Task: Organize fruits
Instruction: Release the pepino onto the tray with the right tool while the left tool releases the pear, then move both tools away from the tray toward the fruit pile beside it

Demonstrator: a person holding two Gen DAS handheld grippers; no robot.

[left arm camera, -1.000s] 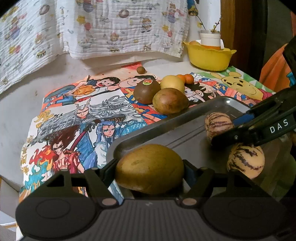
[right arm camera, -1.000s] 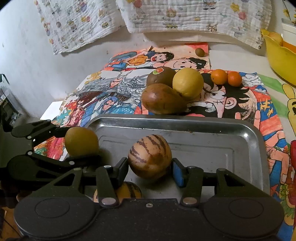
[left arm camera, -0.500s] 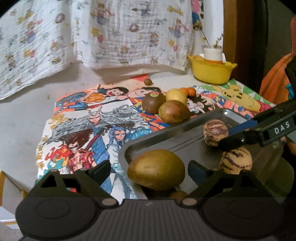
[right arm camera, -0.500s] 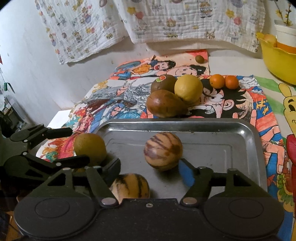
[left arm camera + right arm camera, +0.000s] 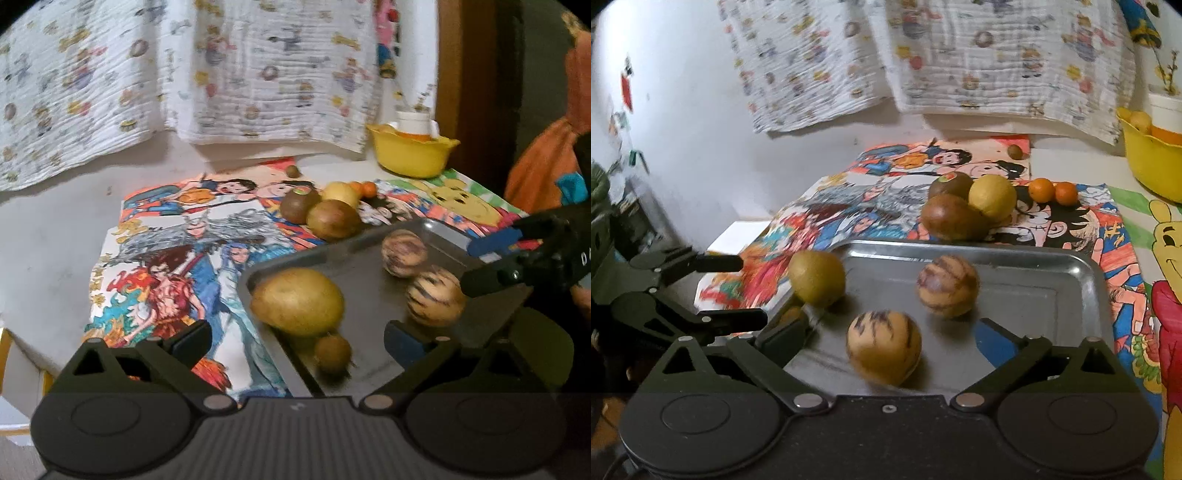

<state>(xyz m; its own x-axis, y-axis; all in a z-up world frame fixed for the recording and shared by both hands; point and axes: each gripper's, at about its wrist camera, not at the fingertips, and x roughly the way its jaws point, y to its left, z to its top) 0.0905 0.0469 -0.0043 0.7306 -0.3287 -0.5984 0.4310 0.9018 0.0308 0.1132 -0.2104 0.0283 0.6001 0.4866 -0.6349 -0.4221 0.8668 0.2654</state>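
Observation:
A metal tray (image 5: 362, 295) (image 5: 1052, 288) holds a yellow-green mango (image 5: 297, 301) (image 5: 817, 277), two striped melons (image 5: 404, 253) (image 5: 436, 295) (image 5: 947, 286) (image 5: 882, 347) and a small brown fruit (image 5: 332, 352). My left gripper (image 5: 297, 338) is open and empty, pulled back from the mango. My right gripper (image 5: 890, 334) is open and empty, behind the near striped melon. On the mat beyond the tray lie a brown mango (image 5: 947, 218), a dark round fruit (image 5: 951, 182), a yellow fruit (image 5: 993, 195) and two small oranges (image 5: 1052, 191).
A yellow bowl (image 5: 412, 155) (image 5: 1152, 162) with fruit and a white cup stands at the back right. A small brown fruit (image 5: 1015, 151) lies far back on the cartoon mat (image 5: 177, 258). Patterned cloth hangs on the wall behind.
Both grippers opened, let go of the mango and the striped melon on the tray, and drew back and up.

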